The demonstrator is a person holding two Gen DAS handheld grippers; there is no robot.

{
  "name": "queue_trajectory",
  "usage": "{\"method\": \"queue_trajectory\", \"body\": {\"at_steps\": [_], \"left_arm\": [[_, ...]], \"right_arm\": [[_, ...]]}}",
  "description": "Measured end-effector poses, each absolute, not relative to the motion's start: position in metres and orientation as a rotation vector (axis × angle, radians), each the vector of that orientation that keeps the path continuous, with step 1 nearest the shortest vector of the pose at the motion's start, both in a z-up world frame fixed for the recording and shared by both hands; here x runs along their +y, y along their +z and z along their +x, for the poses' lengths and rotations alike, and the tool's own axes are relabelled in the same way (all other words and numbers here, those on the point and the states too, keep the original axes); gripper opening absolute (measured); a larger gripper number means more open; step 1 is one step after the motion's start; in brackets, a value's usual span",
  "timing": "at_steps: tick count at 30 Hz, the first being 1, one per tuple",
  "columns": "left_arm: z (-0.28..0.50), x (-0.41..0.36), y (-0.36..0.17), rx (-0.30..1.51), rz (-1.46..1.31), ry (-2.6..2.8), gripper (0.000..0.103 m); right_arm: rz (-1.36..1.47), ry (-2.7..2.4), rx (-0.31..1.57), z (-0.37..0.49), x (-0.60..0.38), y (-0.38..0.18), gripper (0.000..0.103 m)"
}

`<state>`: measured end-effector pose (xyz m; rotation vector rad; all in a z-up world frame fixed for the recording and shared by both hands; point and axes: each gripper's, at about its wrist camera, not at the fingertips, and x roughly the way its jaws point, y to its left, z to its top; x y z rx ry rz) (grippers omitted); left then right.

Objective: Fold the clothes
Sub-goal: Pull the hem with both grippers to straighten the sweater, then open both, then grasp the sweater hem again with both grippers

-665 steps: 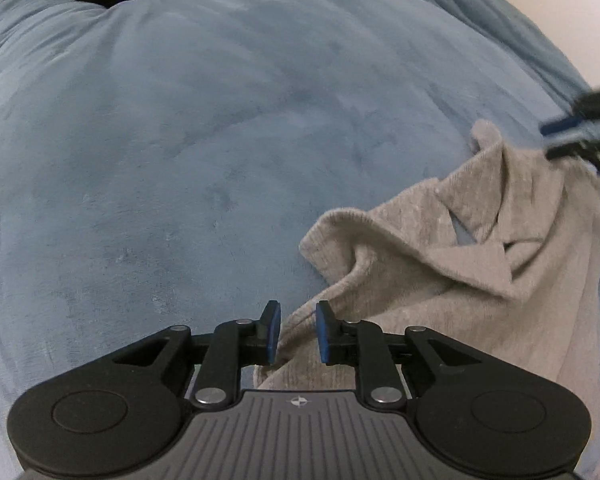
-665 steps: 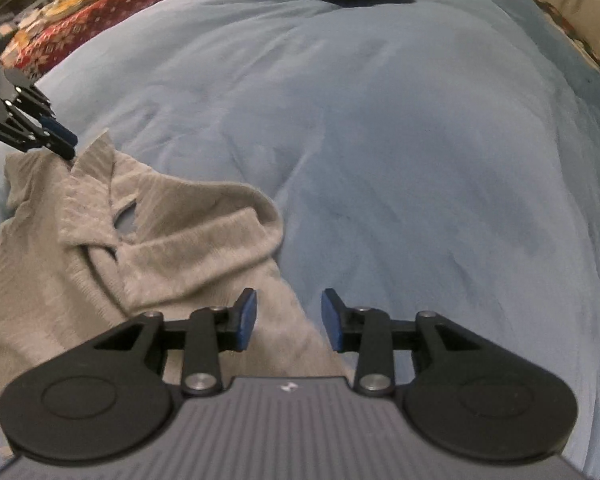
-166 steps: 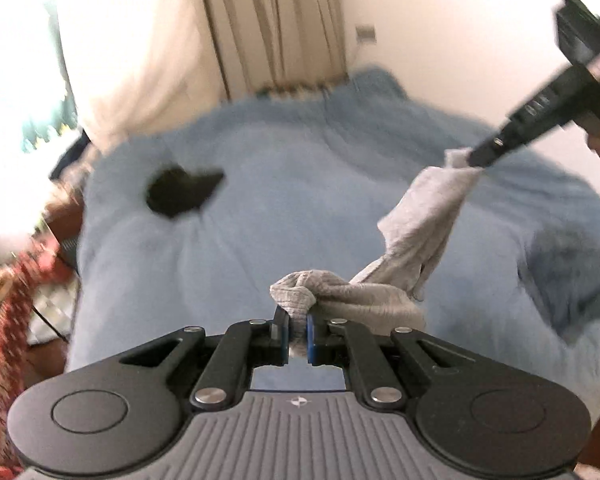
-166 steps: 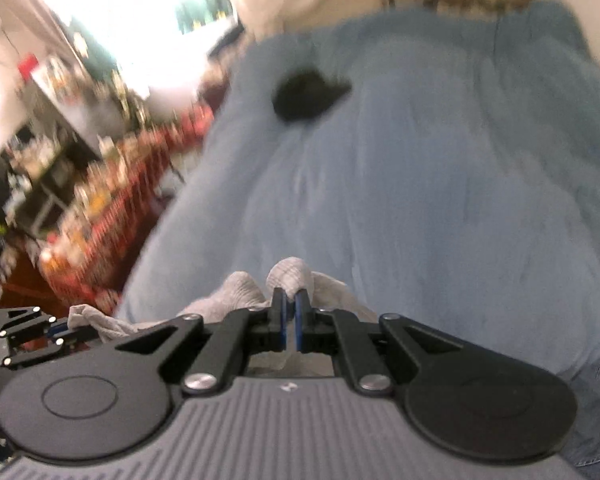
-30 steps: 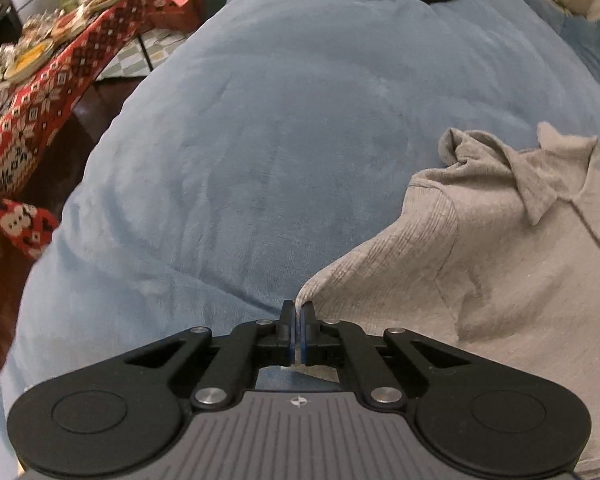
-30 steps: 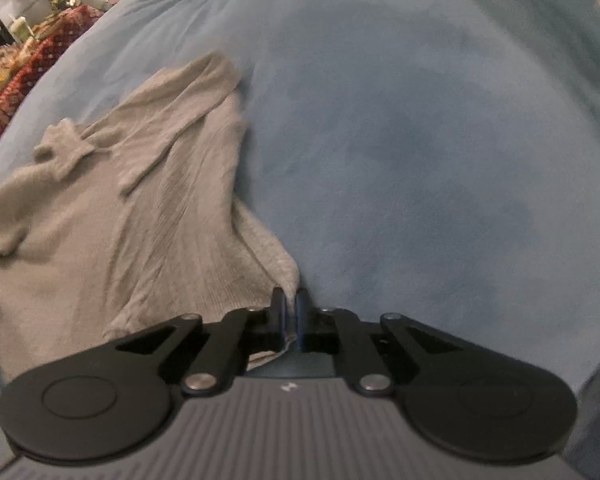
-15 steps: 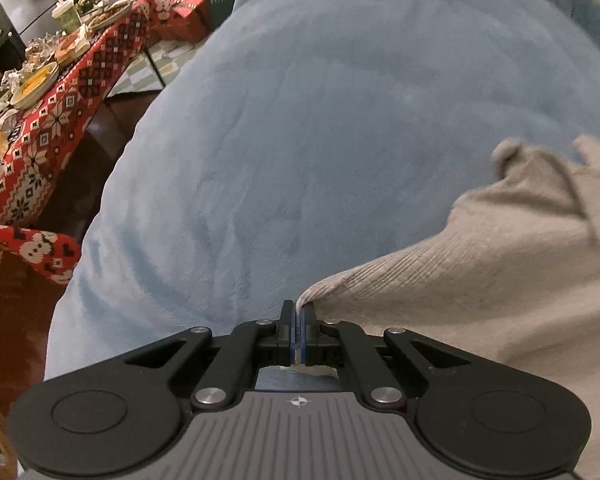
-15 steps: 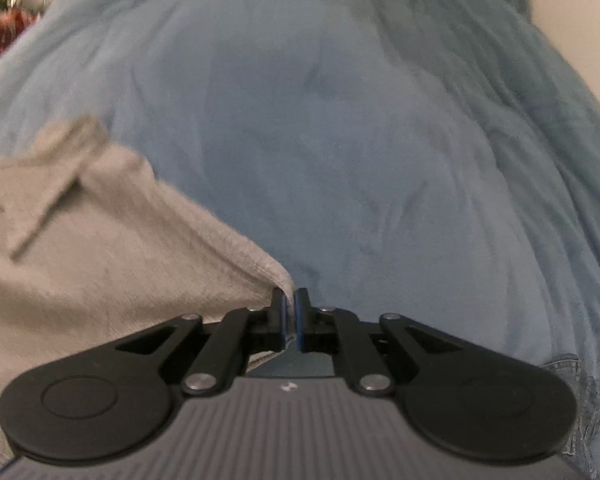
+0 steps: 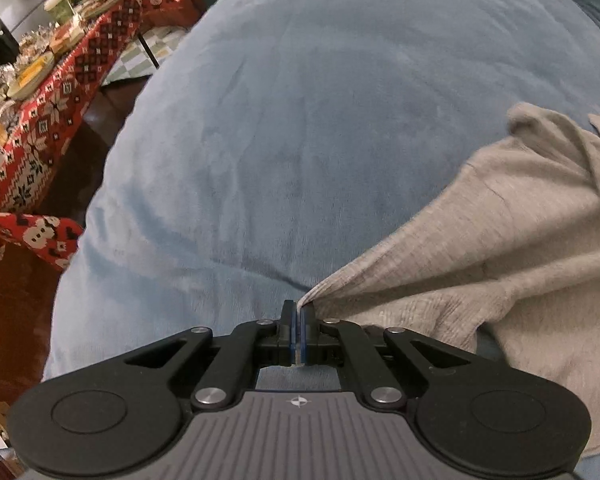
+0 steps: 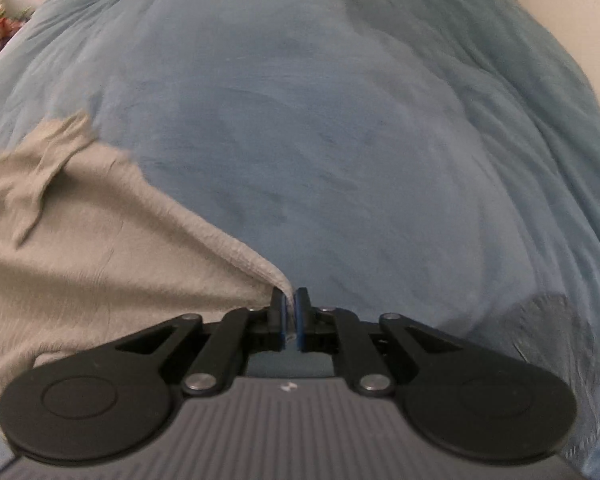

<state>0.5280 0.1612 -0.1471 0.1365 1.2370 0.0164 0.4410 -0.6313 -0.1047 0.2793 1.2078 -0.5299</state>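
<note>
The left claw [image 9: 299, 322] pinches one corner of the shirt [image 9: 500, 248], which fans out toward two o'clock over the bed [image 9: 300, 120]. The right claw [image 10: 291, 312] clamps the opposite corner, cloth trailing toward ten o'clock.

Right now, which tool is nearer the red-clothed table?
Left. The left tool pinches the grey shirt by the bed edge facing that table; the right tool sits farther across.
</note>
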Motion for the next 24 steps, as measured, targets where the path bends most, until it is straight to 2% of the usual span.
{"method": "queue_trajectory", "body": {"at_steps": [7, 8, 11, 12, 13, 16, 20, 24], "left_arm": [[0.529, 0.151, -0.167, 1.267, 0.205, 0.024, 0.003], [0.529, 0.151, -0.167, 1.27, 0.204, 0.024, 0.005], [0.529, 0.153, -0.162, 1.268, 0.198, 0.029, 0.014], [0.527, 0.153, -0.159, 1.262, 0.193, 0.025, 0.015], [0.525, 0.152, -0.156, 1.257, 0.19, 0.02, 0.015], [0.516, 0.148, -0.149, 1.259, 0.21, 0.005, 0.016], [0.495, 0.142, -0.135, 1.256, 0.203, -0.024, 0.017], [0.469, 0.131, -0.122, 1.25, 0.161, -0.059, 0.025]], "right_arm": [[0.222, -0.502, 1.285, 0.443, -0.616, -0.135, 0.006], [0.228, -0.508, 1.278, 0.441, -0.616, -0.134, 0.006], [0.268, -0.528, 1.249, 0.427, -0.621, -0.127, 0.02], [0.281, -0.529, 1.236, 0.422, -0.622, -0.123, 0.03], [0.289, -0.529, 1.224, 0.417, -0.623, -0.119, 0.035], [0.312, -0.519, 1.194, 0.402, -0.618, -0.102, 0.043], [0.299, -0.497, 1.172, 0.382, -0.602, -0.078, 0.044], [0.267, -0.477, 1.171, 0.372, -0.581, -0.069, 0.053]]}}
